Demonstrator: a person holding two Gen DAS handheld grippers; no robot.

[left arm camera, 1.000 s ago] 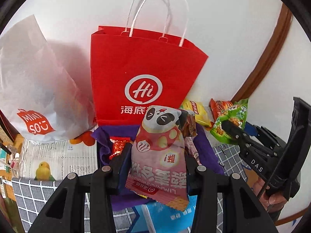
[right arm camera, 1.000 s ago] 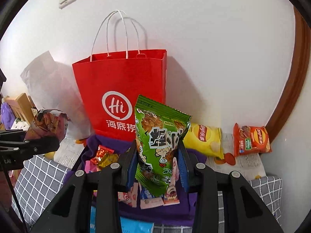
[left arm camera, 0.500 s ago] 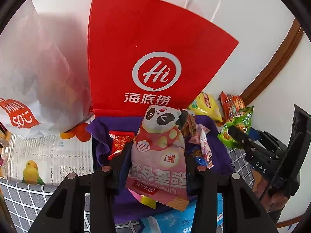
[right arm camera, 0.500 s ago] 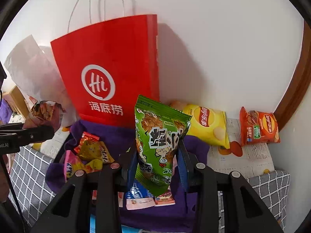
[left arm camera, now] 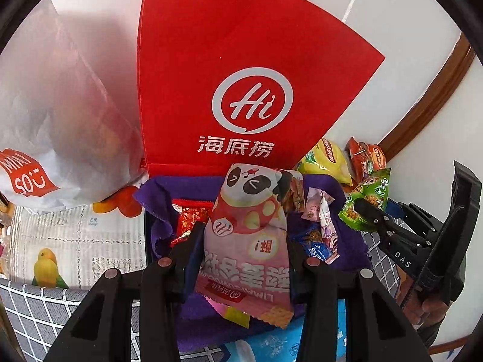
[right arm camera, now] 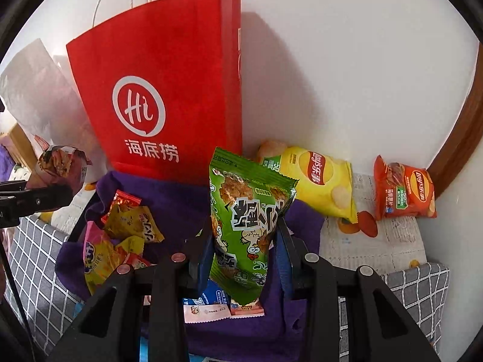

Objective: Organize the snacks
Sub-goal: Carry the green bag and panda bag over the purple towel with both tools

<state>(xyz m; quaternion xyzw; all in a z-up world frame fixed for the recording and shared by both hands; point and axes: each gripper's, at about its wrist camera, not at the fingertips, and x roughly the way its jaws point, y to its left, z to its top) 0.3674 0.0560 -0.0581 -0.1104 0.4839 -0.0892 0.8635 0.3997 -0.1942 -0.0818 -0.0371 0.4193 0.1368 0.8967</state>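
Left gripper (left arm camera: 244,259) clamps your panda pack (left arm camera: 247,235); right gripper (right arm camera: 244,253) clamps the green pack (right arm camera: 244,226) | both hang over the purple-lined bin (right arm camera: 169,196), candies (right arm camera: 126,226) inside | risk: you let go off-centre, a pack hits the rim or topples the red bag (right arm camera: 169,75) just behind.

The left claw (left arm camera: 244,259) points steeply downward with its jaws closed on a pink panda packet (left arm camera: 247,235), which stands upright between the pads. The right claw (right arm camera: 244,253) tilts down likewise, its jaws clamped on a green snack packet (right arm camera: 247,220). In the left wrist view the right claw sits at the right edge, a hand (left arm camera: 428,307) gripping its handle.
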